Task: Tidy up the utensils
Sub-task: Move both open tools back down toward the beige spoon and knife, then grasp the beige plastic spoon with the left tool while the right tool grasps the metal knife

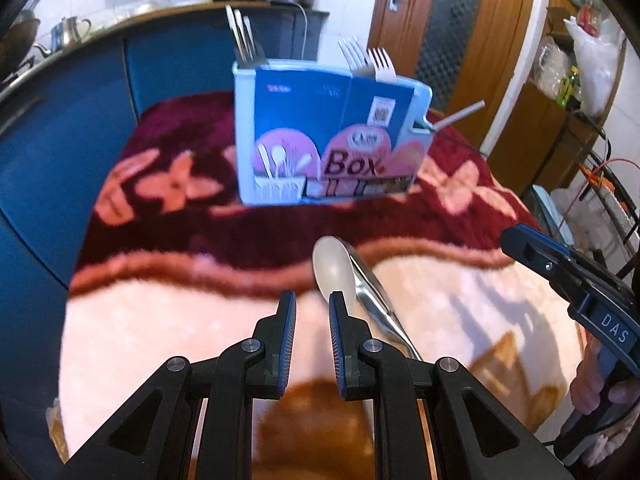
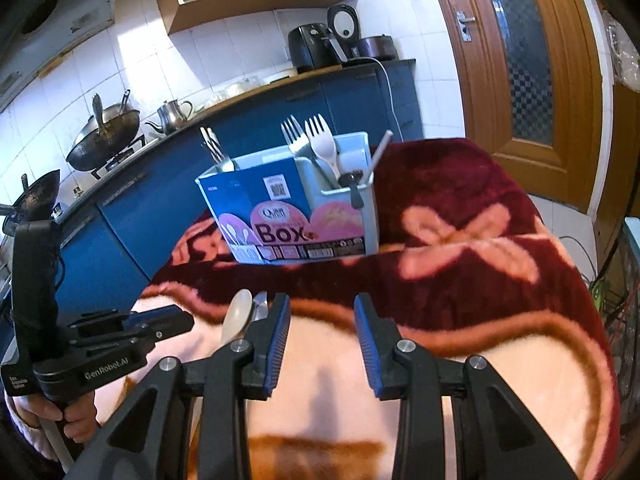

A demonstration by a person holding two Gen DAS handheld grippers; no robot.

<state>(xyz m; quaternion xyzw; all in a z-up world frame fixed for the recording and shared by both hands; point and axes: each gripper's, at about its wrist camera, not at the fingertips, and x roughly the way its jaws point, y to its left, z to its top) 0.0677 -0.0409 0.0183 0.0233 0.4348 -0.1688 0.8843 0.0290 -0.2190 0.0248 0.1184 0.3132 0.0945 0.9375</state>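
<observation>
While both grippers [image 1: 312,304] [image 2: 322,308] hang parted and empty, a floral blanket [image 2: 480,280] fronts blue kitchen cabinets [image 2: 132,216].

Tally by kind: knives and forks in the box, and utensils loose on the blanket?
Metal knives in blue organizer box: 3
Forks, metal and white plastic: 2
Pale spoon on blanket: 1
Shiny metal utensil beside it: 1
Total: 7

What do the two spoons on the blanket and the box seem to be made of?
Pale spoon: probably plastic, a matte, cream bowl without reflections. Second spoon: metal, likely steel, with bright mirror-like highlights. Box: light blue plastic, smooth moulded walls, with a printed, slightly glossy paper or card sleeve in front. Blanket: soft fleece, fuzzy pile.
</observation>
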